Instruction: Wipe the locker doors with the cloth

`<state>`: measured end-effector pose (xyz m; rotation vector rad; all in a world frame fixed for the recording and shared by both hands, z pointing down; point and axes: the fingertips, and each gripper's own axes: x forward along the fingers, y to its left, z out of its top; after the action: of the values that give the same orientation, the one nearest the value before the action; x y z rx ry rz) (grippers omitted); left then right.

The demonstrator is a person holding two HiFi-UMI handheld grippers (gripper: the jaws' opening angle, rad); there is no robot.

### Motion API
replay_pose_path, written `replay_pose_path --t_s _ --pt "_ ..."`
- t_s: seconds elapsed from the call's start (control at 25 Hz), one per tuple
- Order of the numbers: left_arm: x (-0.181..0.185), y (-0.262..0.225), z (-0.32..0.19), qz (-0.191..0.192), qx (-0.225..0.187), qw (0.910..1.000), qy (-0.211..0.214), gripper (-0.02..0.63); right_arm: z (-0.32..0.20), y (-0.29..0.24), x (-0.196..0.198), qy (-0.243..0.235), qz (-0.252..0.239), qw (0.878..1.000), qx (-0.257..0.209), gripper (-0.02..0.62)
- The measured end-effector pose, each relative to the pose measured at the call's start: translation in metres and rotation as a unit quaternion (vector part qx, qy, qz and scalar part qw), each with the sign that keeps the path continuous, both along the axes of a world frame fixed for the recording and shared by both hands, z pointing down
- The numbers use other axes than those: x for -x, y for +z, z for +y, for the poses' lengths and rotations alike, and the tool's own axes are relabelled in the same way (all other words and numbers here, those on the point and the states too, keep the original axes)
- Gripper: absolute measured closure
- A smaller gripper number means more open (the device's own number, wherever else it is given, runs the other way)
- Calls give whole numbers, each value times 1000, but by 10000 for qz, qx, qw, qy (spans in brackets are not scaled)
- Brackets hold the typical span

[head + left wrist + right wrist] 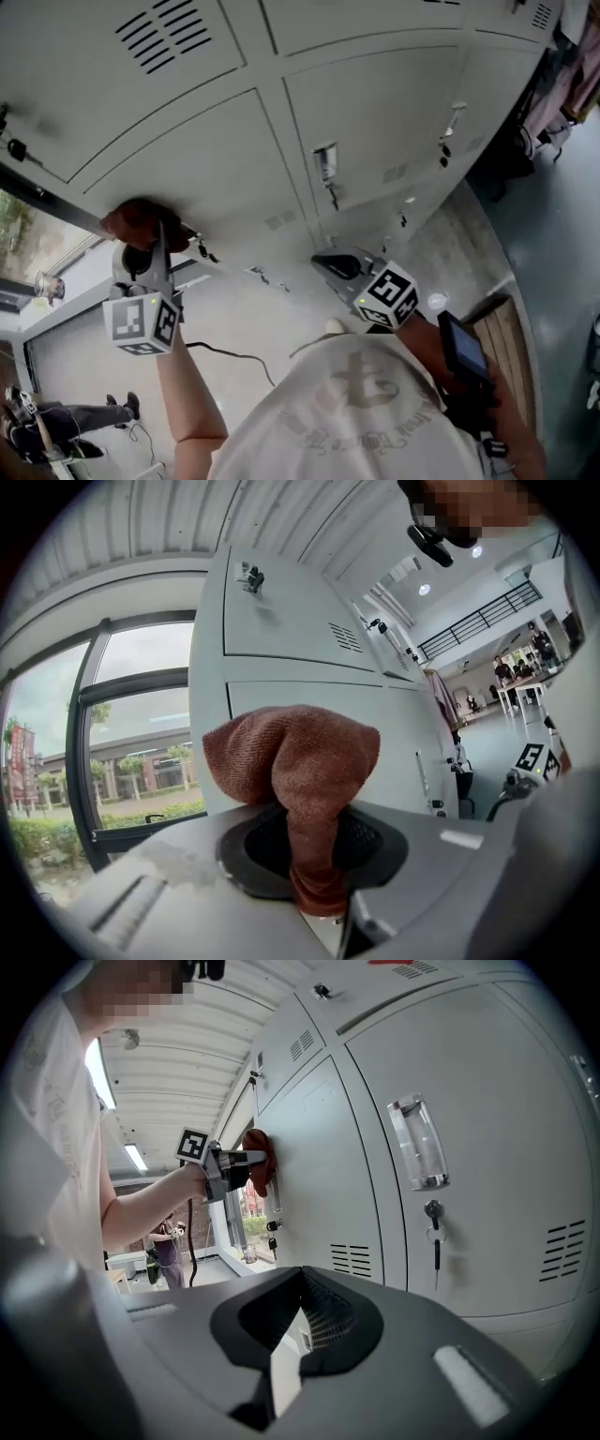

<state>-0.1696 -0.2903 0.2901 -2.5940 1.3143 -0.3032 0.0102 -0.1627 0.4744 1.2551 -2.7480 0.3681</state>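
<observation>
Head view: left gripper (pixel 165 231) aloft (cloth (pixel 137 221))

Rough, matt woven cloth (pixel 300 752); smooth painted-metal locker doors (pixel 375 103); clear glossy plastic handle (pixel 419 1143).

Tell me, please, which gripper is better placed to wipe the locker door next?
Left: the left gripper clamps the cloth against the locker door; the right gripper holds nothing, apart from it.

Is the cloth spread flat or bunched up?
Bunched: the cloth bulges as a wad from the left gripper's shut jaws, against the locker door.
</observation>
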Motion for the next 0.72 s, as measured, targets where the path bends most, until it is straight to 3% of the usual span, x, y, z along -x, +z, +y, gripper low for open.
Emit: replay_pose_path --t_s 0.28,0.4,0.48,0.6,0.72 --pt "-13 18 -2 -136 161 9995 222 526 0 2 4 90 -50 9999 93 588" --pt "-16 26 0 36 -70 9995 302 526 0 2 8 65 -52 9999 68 588" --pt "-15 26 0 136 -269 9993 228 526 2 3 9 42 -39 10000 76 588" --pt "-14 31 0 -17 -514 9987 5 526 4 4 5 37 -3 10000 43 588" --pt "-6 54 -1 -71 -408 9988 -274 526 7 1 -2 48 -25 10000 -9 588"
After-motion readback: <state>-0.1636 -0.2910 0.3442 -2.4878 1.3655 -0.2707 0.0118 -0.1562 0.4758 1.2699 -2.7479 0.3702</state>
